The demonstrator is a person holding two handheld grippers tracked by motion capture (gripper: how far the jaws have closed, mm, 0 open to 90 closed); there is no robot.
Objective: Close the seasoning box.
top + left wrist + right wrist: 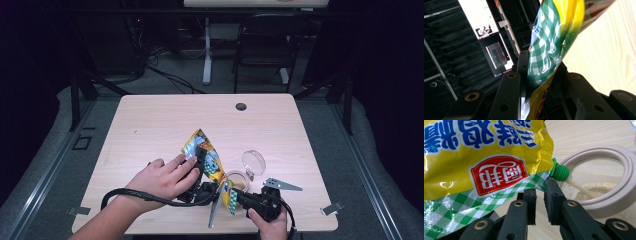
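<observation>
Currently the work in hand is pouring powder from a pouch [207,161] into a jar [607,202], and the pour is under way.

Position of parts:
- The pouch, yellow with a green check band, is tilted above the table [150,125], spout end down toward the person's side.
- The left gripper [201,159] pinches the upper part of the pouch; in the left gripper view the film [546,50] sits clamped between the two black jaws.
- The right gripper [539,203] sits at the lower corner of the pouch, just below the green spout [559,172]. Its jaws stand a little apart with the check-patterned edge in front of them; whether they grip that edge cannot be told.
- The jar stands open near the table's front edge, directly under the spout. Its clear lid [253,161] lies on the table just beside it.

Progress:
- Done: lid off, spout uncapped, pouch inverted and aimed into the jar mouth.
- In progress: a thin pale stream [580,188] runs from the spout into the jar, where a shallow heap of powder [600,190] covers part of the bottom.
- Left, by judgement: most of the filling, since the jar looks far from full; then righting the pouch, setting it down and replacing the lid.
</observation>
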